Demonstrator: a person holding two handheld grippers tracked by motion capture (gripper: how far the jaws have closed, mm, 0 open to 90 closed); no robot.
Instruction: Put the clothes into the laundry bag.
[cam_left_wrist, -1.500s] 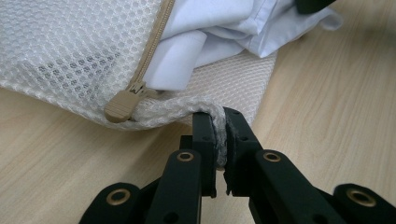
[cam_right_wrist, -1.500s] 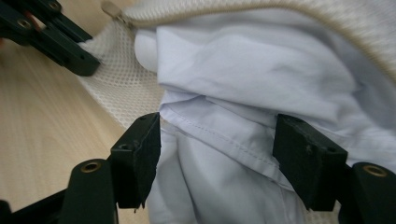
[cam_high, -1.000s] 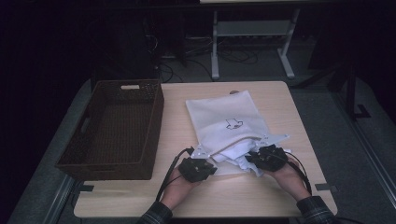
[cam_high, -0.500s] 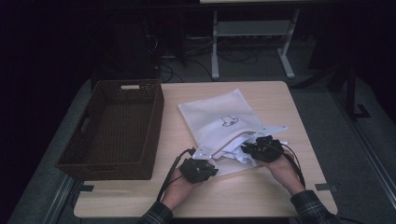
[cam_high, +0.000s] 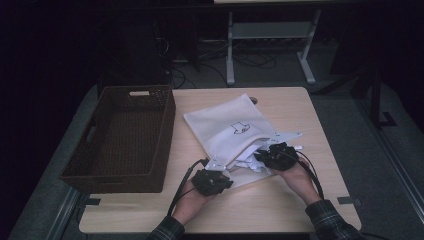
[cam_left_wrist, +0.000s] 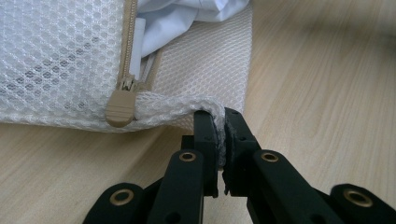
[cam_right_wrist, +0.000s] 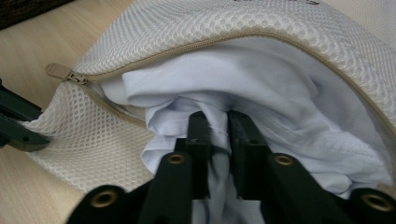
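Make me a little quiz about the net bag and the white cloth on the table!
1. True or false: the left gripper pinches the corner of the mesh bag.
2. What does the right gripper have between its jaws: A) the basket, B) the white cloth, C) the zipper pull?
3. In the high view, which side of the bag does the basket stand on?

Key:
1. True. The jaws are closed on the bag's corner edge, beside the tan zipper pull.
2. B. The cloth sits in the bag's open mouth; the jaws have just been opening with cloth between them.
3. The left side, on the table.
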